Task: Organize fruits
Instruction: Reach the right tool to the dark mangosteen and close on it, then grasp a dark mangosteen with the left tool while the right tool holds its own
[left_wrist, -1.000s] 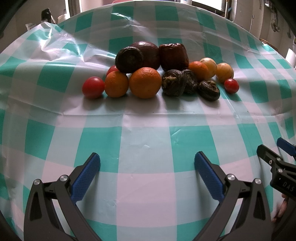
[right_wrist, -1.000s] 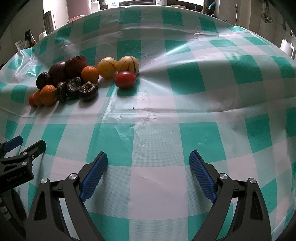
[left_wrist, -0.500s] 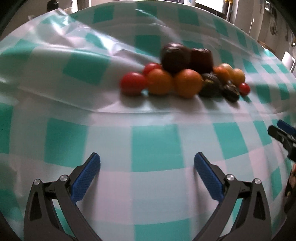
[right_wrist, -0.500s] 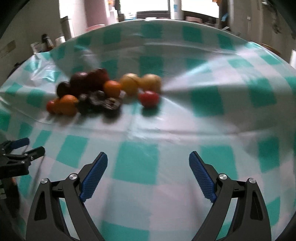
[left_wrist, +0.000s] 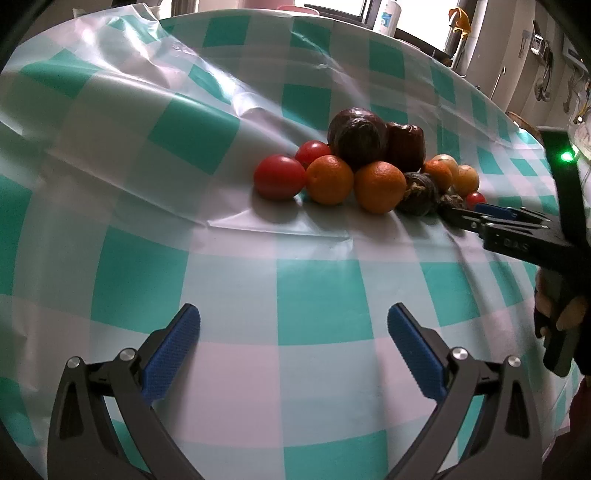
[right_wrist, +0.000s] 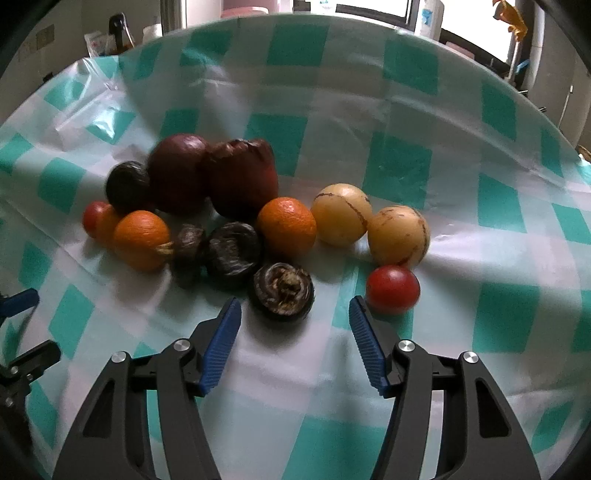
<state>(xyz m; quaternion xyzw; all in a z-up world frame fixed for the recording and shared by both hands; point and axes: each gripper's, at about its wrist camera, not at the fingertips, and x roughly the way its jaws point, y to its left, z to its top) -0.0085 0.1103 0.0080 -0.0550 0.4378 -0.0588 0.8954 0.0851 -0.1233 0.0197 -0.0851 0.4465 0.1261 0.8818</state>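
The left gripper (left_wrist: 293, 345) points steeply downward, its jaws spread wide and empty. The right gripper (right_wrist: 294, 341), likewise angled down, is closing its jaws, nothing between them.

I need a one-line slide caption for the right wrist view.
Right gripper, closing with nothing between its pads, nears a dark wrinkled fruit and a red tomato on the checked tablecloth.

Right gripper (right_wrist: 293, 314), jaws closing on nothing, just before dark wrinkled fruit (right_wrist: 283, 291).
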